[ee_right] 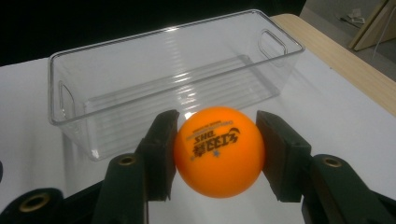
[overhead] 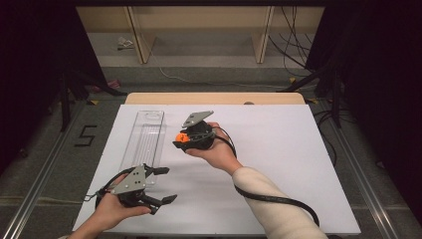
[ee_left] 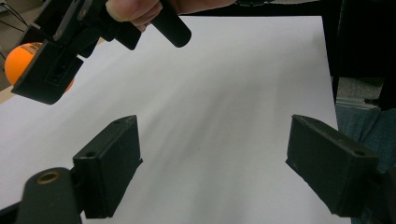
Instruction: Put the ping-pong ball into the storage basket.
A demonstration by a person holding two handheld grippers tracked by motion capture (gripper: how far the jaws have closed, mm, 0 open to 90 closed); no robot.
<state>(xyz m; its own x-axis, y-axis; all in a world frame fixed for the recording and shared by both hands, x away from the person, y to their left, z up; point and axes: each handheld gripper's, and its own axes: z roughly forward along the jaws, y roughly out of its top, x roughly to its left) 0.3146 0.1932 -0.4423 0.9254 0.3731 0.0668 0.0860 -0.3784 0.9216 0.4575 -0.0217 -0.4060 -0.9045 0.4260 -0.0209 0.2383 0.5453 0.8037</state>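
I have the right gripper (ee_right: 218,154) clamped on the orange ball (ee_right: 219,150), one jaw pressing each side, held above the white table (overhead: 278,149). In the right gripper view the clear plastic bin (ee_right: 154,88) lies just beyond the ball at 12 o'clock. In the high view the ball (overhead: 182,136) sits at 3 o'clock of that bin (overhead: 144,139). My left gripper (overhead: 165,185) has its jaws spread apart, holding nothing, at the bin's 6 o'clock end

Matt orange ball (ee_right: 219,150), glossy clear plastic bin (ee_right: 154,74), wooden table edge (ee_right: 345,60).
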